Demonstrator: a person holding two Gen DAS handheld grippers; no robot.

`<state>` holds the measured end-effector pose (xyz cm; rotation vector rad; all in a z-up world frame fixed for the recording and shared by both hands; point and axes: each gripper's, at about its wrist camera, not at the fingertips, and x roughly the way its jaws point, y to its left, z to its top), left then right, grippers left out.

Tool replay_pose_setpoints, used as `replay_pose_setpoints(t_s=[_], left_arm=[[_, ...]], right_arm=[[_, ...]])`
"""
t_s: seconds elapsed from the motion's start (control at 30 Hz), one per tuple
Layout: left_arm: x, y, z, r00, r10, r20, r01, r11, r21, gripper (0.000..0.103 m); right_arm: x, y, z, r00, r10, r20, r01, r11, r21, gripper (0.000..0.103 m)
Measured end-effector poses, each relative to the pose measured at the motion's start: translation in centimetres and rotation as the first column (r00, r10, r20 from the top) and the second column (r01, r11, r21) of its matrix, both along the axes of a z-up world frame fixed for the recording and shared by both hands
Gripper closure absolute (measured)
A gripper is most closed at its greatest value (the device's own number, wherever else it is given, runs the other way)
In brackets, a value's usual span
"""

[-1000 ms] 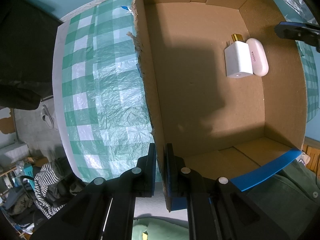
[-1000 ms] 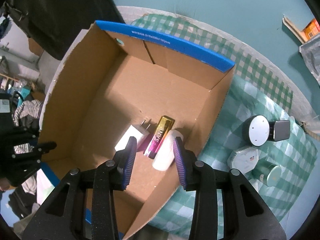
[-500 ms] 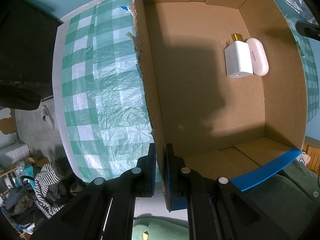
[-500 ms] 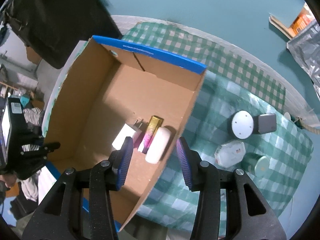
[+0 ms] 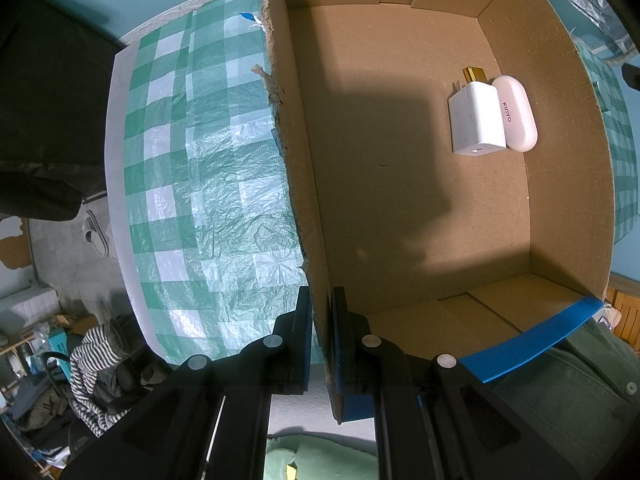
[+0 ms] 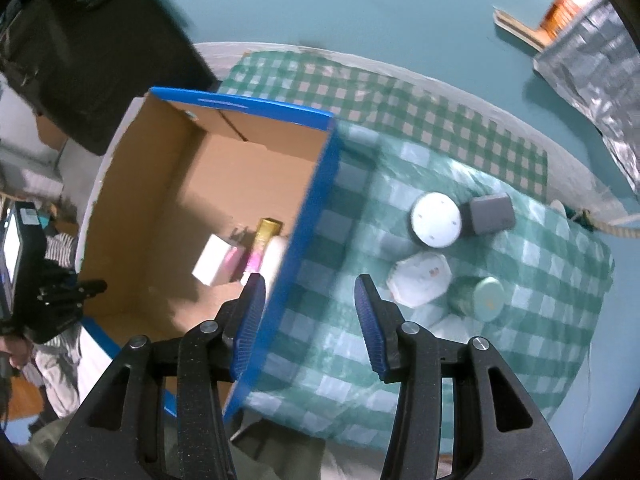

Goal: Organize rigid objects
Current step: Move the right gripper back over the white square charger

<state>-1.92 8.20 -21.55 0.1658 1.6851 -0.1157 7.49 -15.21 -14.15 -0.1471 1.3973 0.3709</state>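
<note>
My left gripper (image 5: 321, 320) is shut on the near wall of the cardboard box (image 5: 304, 184). Inside the box lie a white charger (image 5: 476, 118), a white oval case (image 5: 516, 112) and a gold-capped tube (image 5: 474, 74). In the right wrist view the box (image 6: 316, 184) shows the same charger (image 6: 214, 262) and tube (image 6: 262, 246). My right gripper (image 6: 310, 322) is open and empty above the box's blue right rim. To its right on the cloth sit a round white-topped device (image 6: 436, 220), a grey case (image 6: 492, 214), a white hexagonal container (image 6: 420, 278) and a teal-lidded jar (image 6: 484, 298).
The round table carries a green checked cloth (image 5: 200, 184). Clothes and clutter (image 5: 92, 364) lie on the floor to the left. A silver foil bag (image 6: 592, 56) lies on the teal floor beyond the table. The left gripper's body (image 6: 44, 300) shows at the left.
My right gripper has lifted out of the box and moved right, over its right rim toward the loose items, and opened wider. The left gripper has kept its hold on the box wall.
</note>
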Motion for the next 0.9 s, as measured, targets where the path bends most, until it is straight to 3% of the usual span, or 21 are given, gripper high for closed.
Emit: replay_pose_setpoints(t_s=[0.2, 0.4, 0.63, 0.9], left_arm=[[0.0, 0.0, 0.0, 1.0, -0.001, 0.001, 0.001, 1.0, 0.0, 0.094], [0.0, 0.0, 0.0, 1.0, -0.004, 0.001, 0.004, 1.0, 0.003, 0.094], [0.0, 0.2, 0.1, 1.0, -0.006, 0.001, 0.006, 1.0, 0.004, 0.094], [-0.1, 0.2, 0.1, 1.0, -0.007, 0.002, 0.007, 1.0, 0.008, 0.094]], right_arm=[[0.0, -3.5, -1.3, 0.995, -0.092, -0.029, 0.092, 0.996, -0.015, 0.055], [0.0, -8.0, -3.7, 0.971, -0.223, -0.082, 0.221, 0.975, -0.031, 0.048], [-0.3, -12.9, -6.9, 0.908, -0.389, -0.156, 0.384, 0.921, -0.06, 0.047], [-0.7, -15.9, -10.5, 0.814, -0.532, -0.233, 0.534, 0.843, -0.063, 0.047]])
